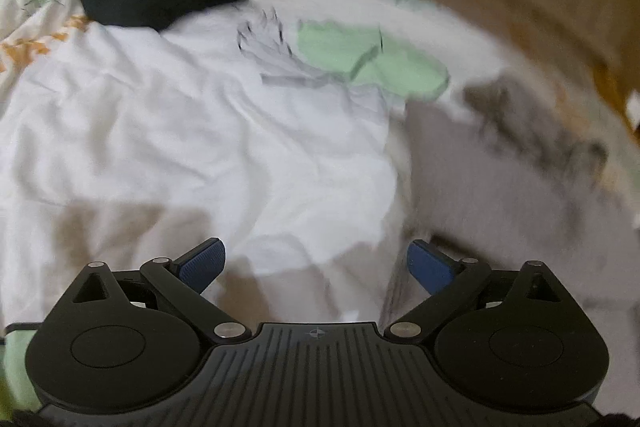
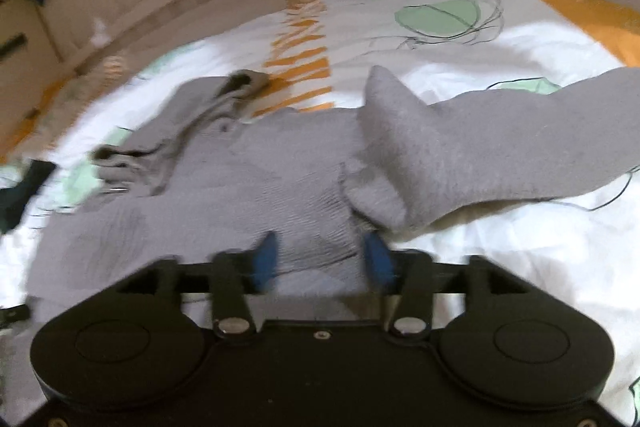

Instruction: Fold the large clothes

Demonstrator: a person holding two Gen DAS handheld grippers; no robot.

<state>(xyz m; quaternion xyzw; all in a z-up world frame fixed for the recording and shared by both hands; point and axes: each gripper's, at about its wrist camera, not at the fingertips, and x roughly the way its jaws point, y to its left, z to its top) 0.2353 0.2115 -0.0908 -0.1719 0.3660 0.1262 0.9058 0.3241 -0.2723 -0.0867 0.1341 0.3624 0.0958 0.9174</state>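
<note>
Apparently early fold stage: grey garment (image 2: 248, 179) spread on bed (image 2: 500, 247); both tongs, left (image 1: 316, 263) and right (image 2: 320, 255), gaping, nothing held. Hem grasp needed next.

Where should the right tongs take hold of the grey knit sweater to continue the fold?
Probably the raised fold of the sleeve on the grey knit sweater. It stands up off the flat body just beyond the open right tongs, so coming straight forward from the near hem side should pinch it cleanly.

no readable text, labels, brands or numbers anywhere
</note>
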